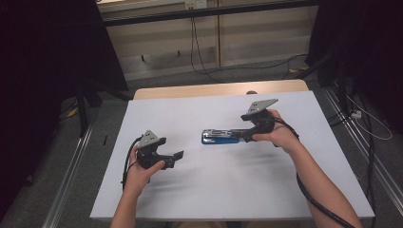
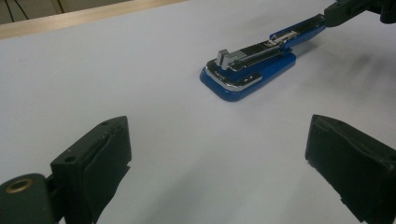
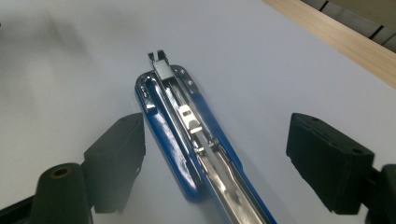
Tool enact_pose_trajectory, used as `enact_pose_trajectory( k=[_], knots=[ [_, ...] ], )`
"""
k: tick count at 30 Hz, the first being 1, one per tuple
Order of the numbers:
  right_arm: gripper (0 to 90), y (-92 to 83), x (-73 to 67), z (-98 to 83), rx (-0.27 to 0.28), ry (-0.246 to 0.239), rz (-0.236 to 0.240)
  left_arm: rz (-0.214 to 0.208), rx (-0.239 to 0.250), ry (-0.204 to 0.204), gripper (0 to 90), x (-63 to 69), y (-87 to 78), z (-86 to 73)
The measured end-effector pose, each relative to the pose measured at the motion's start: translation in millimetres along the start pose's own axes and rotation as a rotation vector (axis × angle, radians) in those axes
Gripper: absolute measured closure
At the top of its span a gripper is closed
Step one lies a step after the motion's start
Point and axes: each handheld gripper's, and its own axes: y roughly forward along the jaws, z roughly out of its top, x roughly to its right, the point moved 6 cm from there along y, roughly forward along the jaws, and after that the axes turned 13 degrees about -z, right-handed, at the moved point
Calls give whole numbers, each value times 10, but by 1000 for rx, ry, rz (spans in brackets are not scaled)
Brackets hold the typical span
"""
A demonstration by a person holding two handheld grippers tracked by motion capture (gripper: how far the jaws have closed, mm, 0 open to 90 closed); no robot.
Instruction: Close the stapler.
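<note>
Blue stapler lies opened on the tabletop — long axis toward the right hand-held gripper, jaws apart astride it; left hand-held gripper farther, jaws apart, empty.

1. We see a blue stapler lying flat near the middle of the white table.
2. We find its top swung open, baring the long silver staple channel.
3. We note its length runs left to right in the high view, its chromed front end pointing left.
</note>
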Motion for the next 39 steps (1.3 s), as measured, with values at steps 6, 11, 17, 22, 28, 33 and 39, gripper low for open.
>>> enact_pose_trajectory(
  k=[6,11,17,22,28,33,39],
  knots=[
    [163,-111,-6,-101,-13,21,-42,7,-4,0,78,-5,24,12],
    [153,-240,13,-170,-2,61,-89,10,10,-26,83,-17,51,34],
    [164,-377,47,-256,30,119,-142,10,20,-36,108,-39,104,66],
    [217,-439,111,-354,67,221,-202,10,12,-70,181,-60,159,56],
    [341,-469,134,-484,21,218,-231,17,8,-60,314,-52,243,120],
    [492,-512,162,-560,-6,203,-295,8,18,-67,478,-27,331,175],
    [686,-613,257,-621,-9,256,-346,-3,-10,-77,669,-45,445,148]
  ],
)
